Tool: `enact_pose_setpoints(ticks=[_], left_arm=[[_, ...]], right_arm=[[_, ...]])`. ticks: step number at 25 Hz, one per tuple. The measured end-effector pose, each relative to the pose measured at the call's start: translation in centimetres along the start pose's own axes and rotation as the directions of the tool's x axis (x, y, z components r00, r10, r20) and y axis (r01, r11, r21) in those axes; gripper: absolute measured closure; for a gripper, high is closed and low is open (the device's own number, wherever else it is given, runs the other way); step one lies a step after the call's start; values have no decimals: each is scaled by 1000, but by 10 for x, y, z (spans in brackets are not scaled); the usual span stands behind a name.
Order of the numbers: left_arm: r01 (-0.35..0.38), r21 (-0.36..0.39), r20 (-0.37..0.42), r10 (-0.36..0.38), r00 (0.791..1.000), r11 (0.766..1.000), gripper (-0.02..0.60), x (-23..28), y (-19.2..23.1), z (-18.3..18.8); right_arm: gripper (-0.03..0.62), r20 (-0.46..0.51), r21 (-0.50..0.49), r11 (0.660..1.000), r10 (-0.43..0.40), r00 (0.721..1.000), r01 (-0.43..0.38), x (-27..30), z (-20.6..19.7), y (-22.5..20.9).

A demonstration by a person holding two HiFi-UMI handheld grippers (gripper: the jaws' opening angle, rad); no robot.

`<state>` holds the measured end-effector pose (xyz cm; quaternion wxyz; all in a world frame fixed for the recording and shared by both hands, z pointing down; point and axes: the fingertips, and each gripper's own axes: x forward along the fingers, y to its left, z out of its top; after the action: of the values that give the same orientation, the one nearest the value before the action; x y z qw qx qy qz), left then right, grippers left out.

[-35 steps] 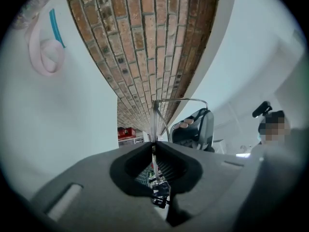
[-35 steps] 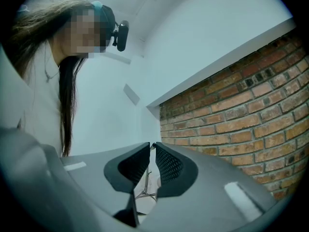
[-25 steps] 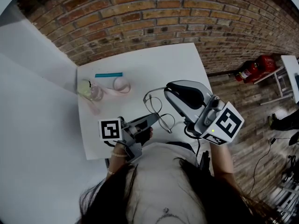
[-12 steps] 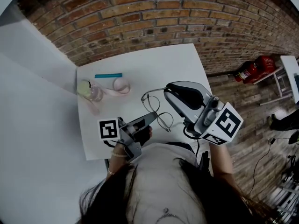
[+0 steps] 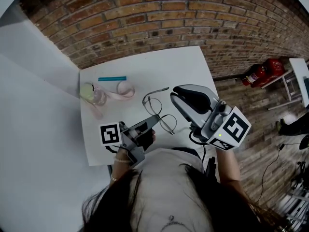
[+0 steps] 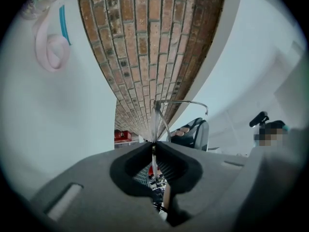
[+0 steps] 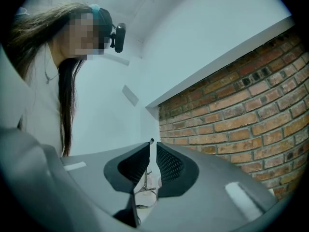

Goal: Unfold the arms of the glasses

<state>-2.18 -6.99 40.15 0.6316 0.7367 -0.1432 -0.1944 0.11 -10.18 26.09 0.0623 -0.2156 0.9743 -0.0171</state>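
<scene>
Thin wire-framed glasses [image 5: 157, 111] hang just above the white table [image 5: 183, 64], near its front edge. My left gripper [image 5: 154, 122] is shut on the frame by the nearer lens; in the left gripper view the wire [image 6: 155, 124] runs out from between the closed jaws [image 6: 154, 150]. One arm [image 5: 157, 92] sticks out from the frame toward my right gripper [image 5: 173, 94], whose jaws are closed on the arm's tip. In the right gripper view the dark tip [image 7: 151, 140] shows at the jaw ends [image 7: 150, 151], with the lenses [image 7: 145, 197] visible below through the slit.
A teal bar [image 5: 112, 78], a pink loop of ribbon [image 5: 124, 88] and a pale green clear cup [image 5: 91, 93] lie at the table's far left. A brick wall [image 5: 159, 18] stands behind. A red fire extinguisher [image 5: 258, 72] is on the floor to the right.
The left gripper has carried the glasses frame a little left and away from the right gripper, and the arm now stands out further from the frame. The right gripper has barely moved.
</scene>
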Motion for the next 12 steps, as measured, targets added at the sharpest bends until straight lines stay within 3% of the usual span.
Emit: enact_pose_setpoints(ticks=[12], left_arm=[[-1,56,39,-1,999,998,560,-4,-4,5]], right_arm=[[565,-38,14,1000,-4,999,5,4,-19,9]])
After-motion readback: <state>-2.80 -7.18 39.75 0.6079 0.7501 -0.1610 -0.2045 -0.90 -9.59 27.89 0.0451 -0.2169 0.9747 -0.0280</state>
